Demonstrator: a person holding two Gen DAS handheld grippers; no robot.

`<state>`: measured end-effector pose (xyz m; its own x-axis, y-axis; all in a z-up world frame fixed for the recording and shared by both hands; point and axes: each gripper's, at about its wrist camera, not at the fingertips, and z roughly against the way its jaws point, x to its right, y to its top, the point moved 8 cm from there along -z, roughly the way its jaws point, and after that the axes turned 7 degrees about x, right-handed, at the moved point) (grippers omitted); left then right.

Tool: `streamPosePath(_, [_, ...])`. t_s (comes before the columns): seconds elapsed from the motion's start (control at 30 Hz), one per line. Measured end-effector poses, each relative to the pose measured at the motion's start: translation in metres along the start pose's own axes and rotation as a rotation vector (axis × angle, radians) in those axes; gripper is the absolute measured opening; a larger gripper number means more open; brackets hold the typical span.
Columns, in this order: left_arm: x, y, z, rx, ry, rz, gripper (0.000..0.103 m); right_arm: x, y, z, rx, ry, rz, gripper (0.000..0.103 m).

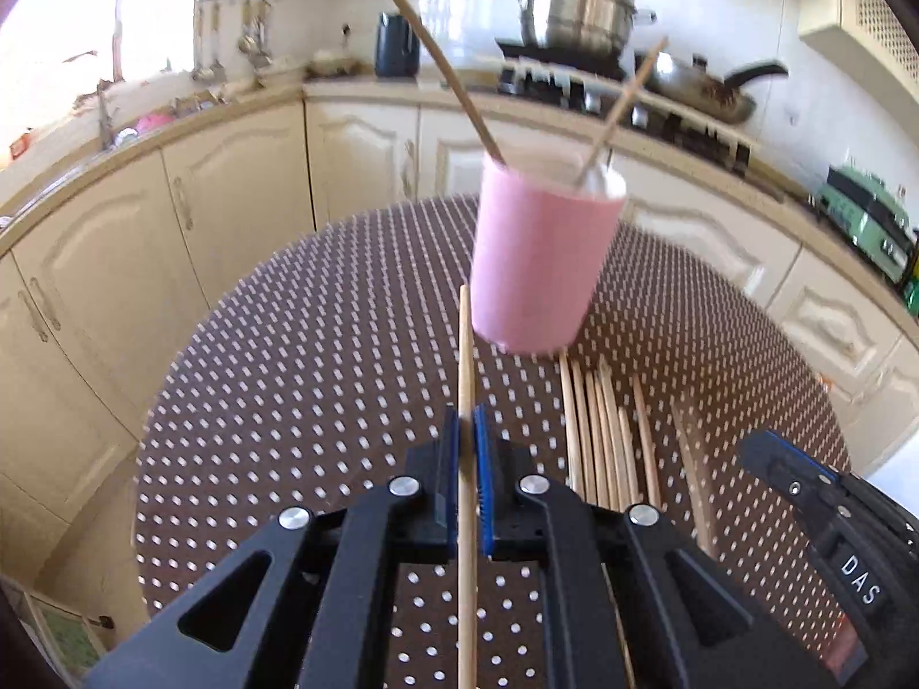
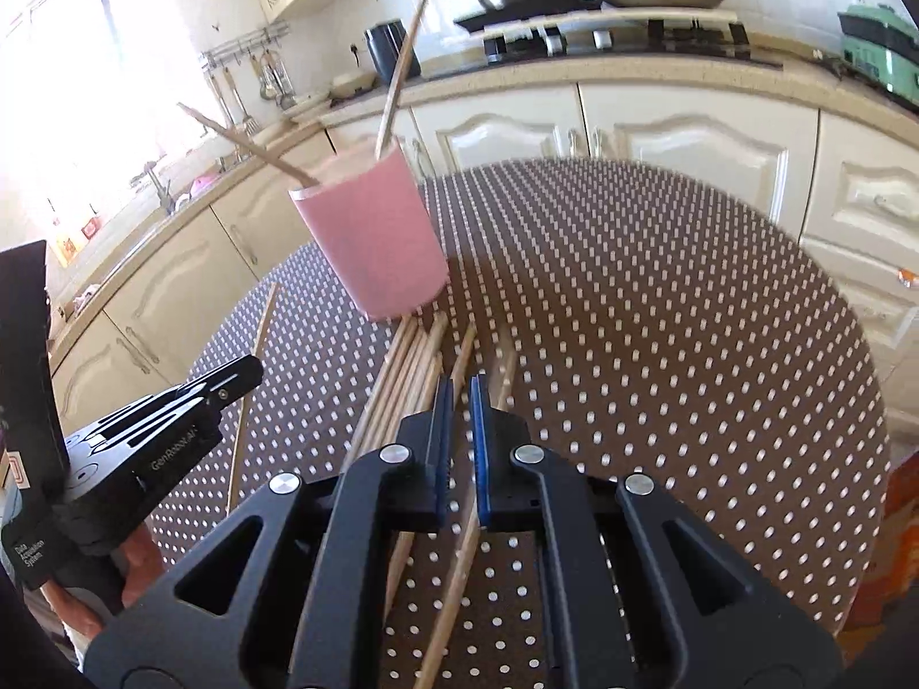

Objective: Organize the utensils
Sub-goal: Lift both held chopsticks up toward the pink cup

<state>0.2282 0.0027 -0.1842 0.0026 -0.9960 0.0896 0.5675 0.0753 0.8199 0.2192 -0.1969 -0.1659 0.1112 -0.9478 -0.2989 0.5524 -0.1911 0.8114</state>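
Observation:
A pink cup (image 1: 540, 264) (image 2: 376, 241) stands on the round dotted table (image 1: 287, 373) (image 2: 660, 344) with two chopsticks leaning in it. Several loose chopsticks (image 1: 603, 442) (image 2: 402, 379) lie in a row just in front of the cup. My left gripper (image 1: 466, 419) (image 2: 241, 370) is shut on one chopstick (image 1: 466, 344) (image 2: 261, 333), held above the cloth and pointing toward the cup. My right gripper (image 2: 459, 387) (image 1: 758, 451) hovers over the right end of the row, shut on another chopstick (image 2: 454, 585) that sticks out behind its pads.
Cream cabinets (image 1: 230, 218) and a counter wrap around the far side of the table. On the counter are a stove with a steel pot (image 1: 574, 6) and a pan (image 1: 706, 92), a dark kettle (image 1: 396, 46) and a green appliance (image 1: 867, 218).

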Motion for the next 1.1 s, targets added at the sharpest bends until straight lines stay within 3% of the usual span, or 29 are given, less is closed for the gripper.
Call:
streamPosePath(0.2, [-0.001, 0.018, 0.019, 0.077, -0.011, 0.02, 0.006, -0.01, 0.022, 0.013, 0.063, -0.002, 0.046, 0.006])
streamPosePath(0.33, [0.005, 0.017, 0.019, 0.067, -0.025, 0.017, 0.006, -0.003, 0.011, -0.002, -0.016, -0.04, 0.04, 0.007])
streamPosePath(0.6, [0.006, -0.005, 0.006, -0.037, -0.077, 0.023, 0.006, 0.012, -0.02, -0.024, -0.152, -0.081, 0.001, 0.012])
streamPosePath(0.67, [0.006, -0.01, 0.004, -0.056, -0.075, 0.02, 0.006, 0.014, -0.025, -0.028, -0.173, -0.091, -0.001, 0.02])
streamPosePath(0.73, [0.007, -0.015, 0.001, -0.072, -0.076, 0.018, 0.006, 0.012, -0.027, -0.029, -0.168, -0.091, 0.002, 0.046])
streamPosePath(0.77, [0.007, -0.017, 0.001, -0.079, -0.08, 0.02, 0.006, 0.01, -0.027, -0.028, -0.159, -0.092, 0.008, 0.049])
streamPosePath(1.1, [0.012, -0.031, -0.005, -0.11, -0.109, 0.026, 0.006, -0.001, -0.041, -0.039, -0.177, -0.18, 0.141, 0.045])
